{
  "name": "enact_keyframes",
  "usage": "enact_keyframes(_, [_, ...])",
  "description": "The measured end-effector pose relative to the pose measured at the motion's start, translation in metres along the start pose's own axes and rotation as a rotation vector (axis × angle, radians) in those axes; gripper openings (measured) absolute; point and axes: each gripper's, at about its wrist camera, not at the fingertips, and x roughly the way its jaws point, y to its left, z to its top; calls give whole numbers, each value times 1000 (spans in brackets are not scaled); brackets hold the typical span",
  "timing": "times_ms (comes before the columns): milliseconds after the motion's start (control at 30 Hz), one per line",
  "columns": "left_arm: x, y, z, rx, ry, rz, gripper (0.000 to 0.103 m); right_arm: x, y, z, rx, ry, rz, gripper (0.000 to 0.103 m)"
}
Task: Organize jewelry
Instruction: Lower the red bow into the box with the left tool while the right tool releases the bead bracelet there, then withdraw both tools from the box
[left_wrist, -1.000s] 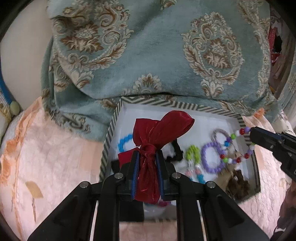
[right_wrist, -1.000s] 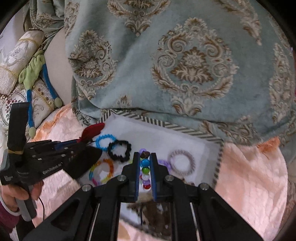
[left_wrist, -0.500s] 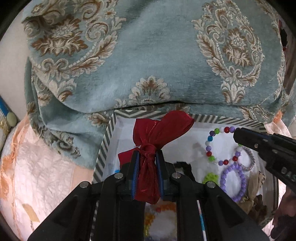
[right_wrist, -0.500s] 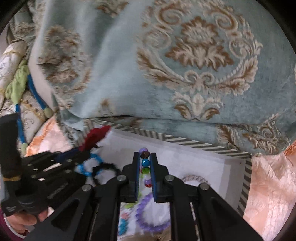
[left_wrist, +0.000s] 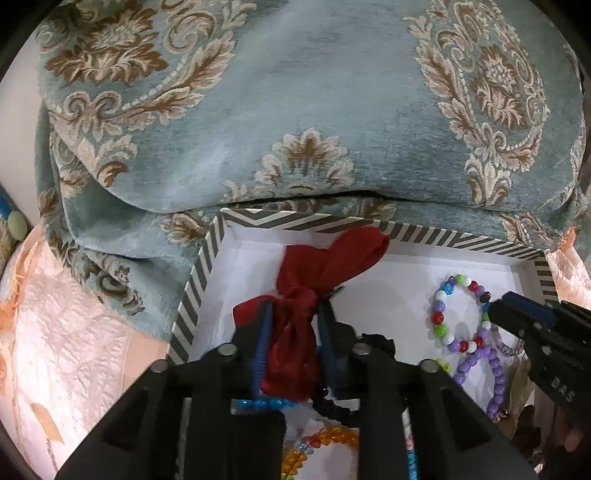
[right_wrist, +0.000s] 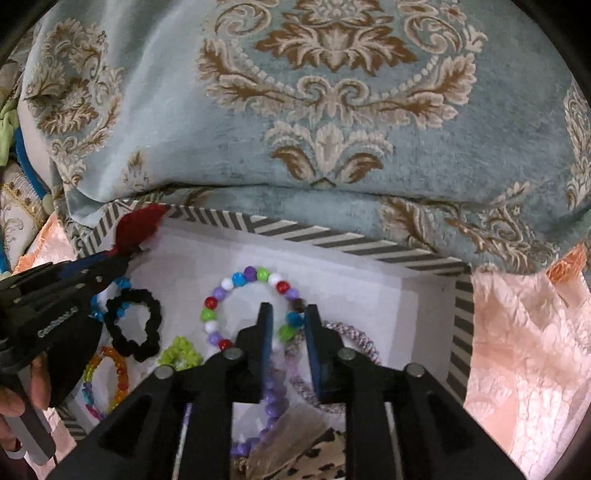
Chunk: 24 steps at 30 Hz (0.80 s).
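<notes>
A white tray (left_wrist: 369, 225) with a grey zigzag rim lies on a peach bedspread. My left gripper (left_wrist: 293, 310) hangs over its far left corner. Its jaws are opening, and a red fabric bow (left_wrist: 332, 258) stands loosely between them, its top against the far rim. In the right wrist view my right gripper (right_wrist: 288, 308) is low over the tray's middle, jaws opening. A multicoloured bead bracelet (right_wrist: 236, 280) lies flat on the tray floor, one side of it between the fingers, no longer pinched. The same bracelet (left_wrist: 439, 317) lies just left of the right gripper (left_wrist: 517, 325).
A teal damask cushion (right_wrist: 332, 129) overhangs the tray's far rim (right_wrist: 332, 240). In the tray lie a black scrunchie (right_wrist: 136, 328), blue beads (right_wrist: 122, 284), an orange bracelet (right_wrist: 118, 369), a green piece (right_wrist: 181, 352), a purple bead bracelet (left_wrist: 495, 373) and a woven hair tie (right_wrist: 354, 339). A hand (right_wrist: 14, 395) holds the left gripper.
Both grippers sank into the tray toward its far rim. Both pairs of jaws spread apart. The bead bracelet dropped from the right fingers onto the tray floor; the red bow sits looser.
</notes>
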Motion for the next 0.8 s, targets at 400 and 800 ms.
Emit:
enact_keyframes(400, [-24,0,-10,7,-49,12,16,-28,8,-14,-6,-32,12,35])
enact_keyframes(800, [-66,-5,-55,-18,-76,34,16,-57,25,-43,-12,-46,21,38])
